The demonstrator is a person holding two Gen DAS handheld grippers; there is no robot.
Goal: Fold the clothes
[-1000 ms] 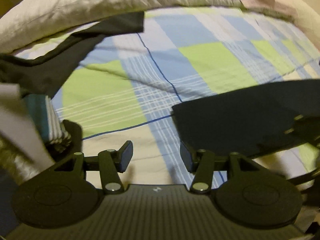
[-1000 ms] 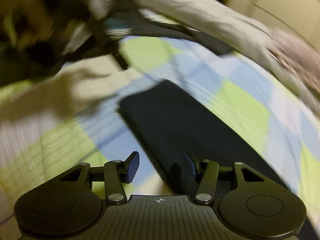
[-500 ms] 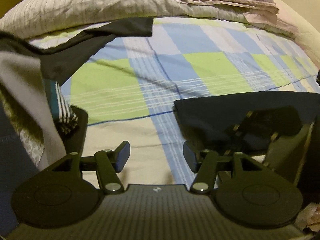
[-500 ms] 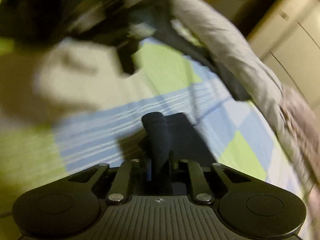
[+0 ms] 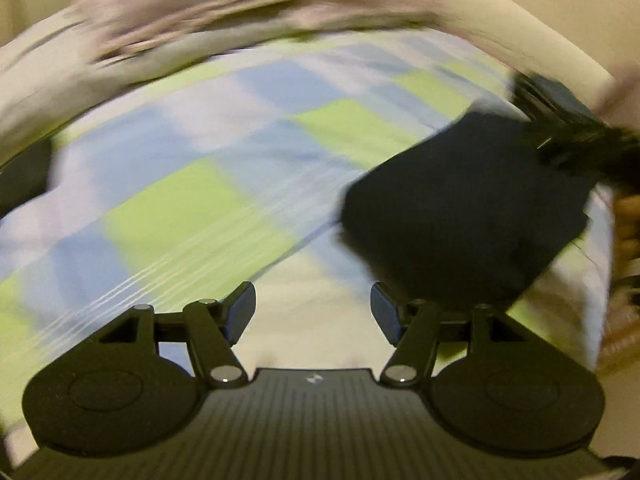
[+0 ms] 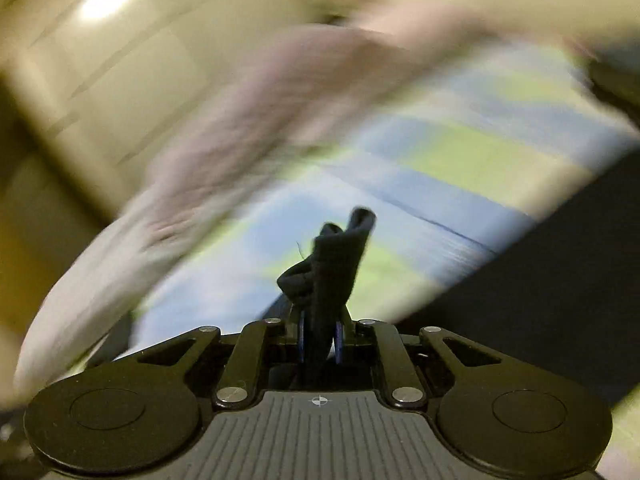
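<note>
A dark folded garment (image 5: 468, 216) lies on the checked bed sheet (image 5: 192, 200), right of centre in the left wrist view. My left gripper (image 5: 313, 312) hovers over the sheet just left of the garment's near corner; its jaws are opening and hold nothing. My right gripper (image 6: 320, 338) is shut on a bunched fold of the dark garment (image 6: 332, 264), which sticks up between its jaws; the rest of the cloth (image 6: 560, 292) trails to the right. In the left wrist view the right gripper (image 5: 576, 136) shows as a dark blur at the garment's far right corner. Both views are motion-blurred.
Pale pillows and a pinkish blanket (image 5: 224, 12) line the head of the bed. A cream wall or wardrobe (image 6: 100, 80) stands beyond the bed in the right wrist view. The bed's right edge (image 5: 600, 280) drops to a brown floor.
My right gripper closed on the dark garment's end, lifted it and swung with a strong roll. My left gripper opened wider and slid right along the bed, leaving the clothes pile on the left.
</note>
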